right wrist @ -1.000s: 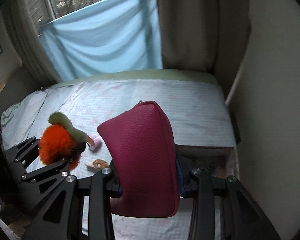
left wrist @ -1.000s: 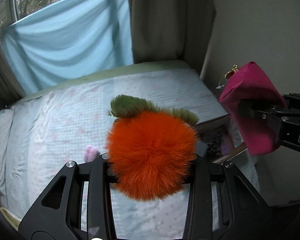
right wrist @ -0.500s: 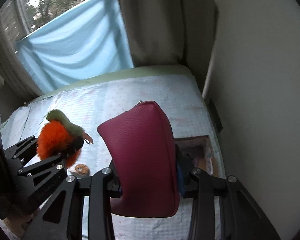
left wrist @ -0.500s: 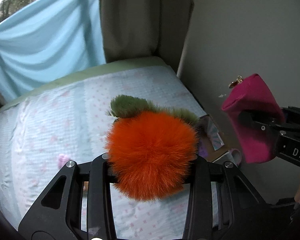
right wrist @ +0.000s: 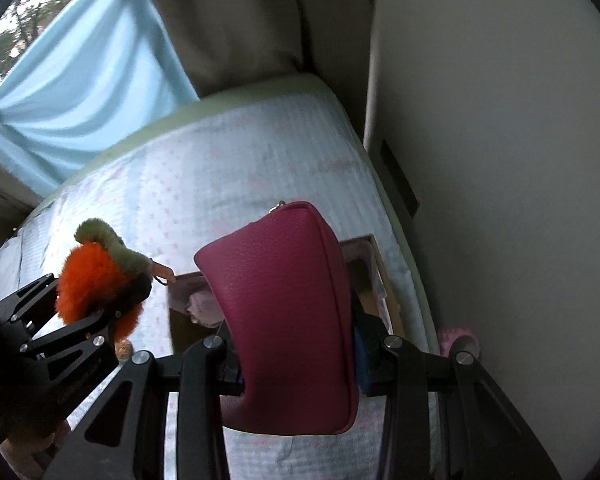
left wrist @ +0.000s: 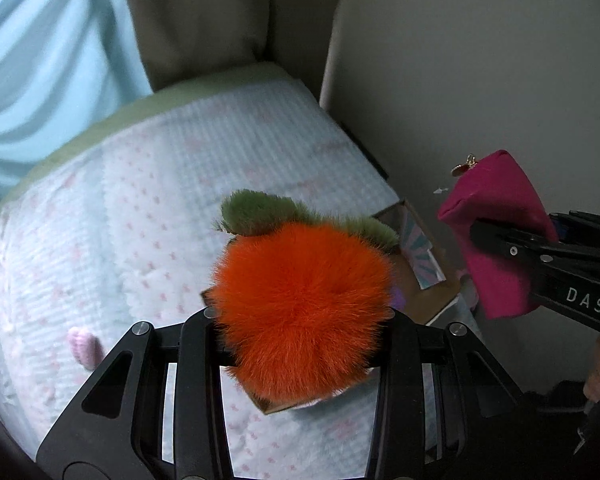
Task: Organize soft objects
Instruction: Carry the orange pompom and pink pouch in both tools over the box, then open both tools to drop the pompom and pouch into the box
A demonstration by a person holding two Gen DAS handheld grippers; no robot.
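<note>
Left gripper [left wrist: 300, 316] clamps the pompom [left wrist: 302, 312], right gripper [right wrist: 296, 356] the pouch [right wrist: 288, 320], box [right wrist: 384, 280] just beyond at frame centre.

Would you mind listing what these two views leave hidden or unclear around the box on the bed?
- Box contents: in the right wrist view the magenta pouch covers the middle; only something pinkish shows at its left end.
- Left wrist view: the orange pompom blocks most of the box.
- Small pink item on the bed: too blurred to identify.
- Pink object beside the bed: half hidden behind the right gripper's frame.
</note>
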